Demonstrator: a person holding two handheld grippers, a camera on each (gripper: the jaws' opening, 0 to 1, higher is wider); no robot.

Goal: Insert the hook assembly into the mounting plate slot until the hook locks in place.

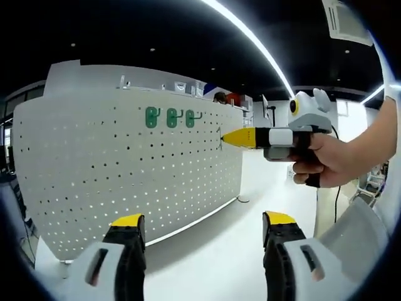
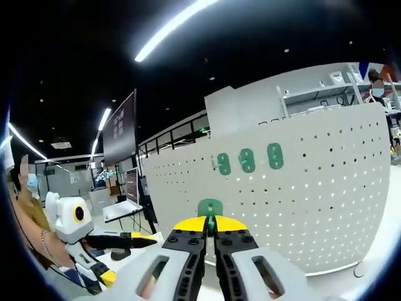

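Left gripper (image 1: 203,226): jaws wide apart at 6 o'clock in the left gripper view, nothing between them.
Right gripper (image 2: 210,224): jaws closed on a green hook (image 2: 210,207) at 6 o'clock in the right gripper view; seen at 3 o'clock in the left gripper view, tips touching the board.
Pegboard (image 1: 125,169): white, upright.
Mounted hooks (image 1: 171,117): three green ones in a row near the board's top, at 12 o'clock.

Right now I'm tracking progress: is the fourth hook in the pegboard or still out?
Out. The right gripper is shut on the green hook, short of the pegboard; three mounted hooks hang above.
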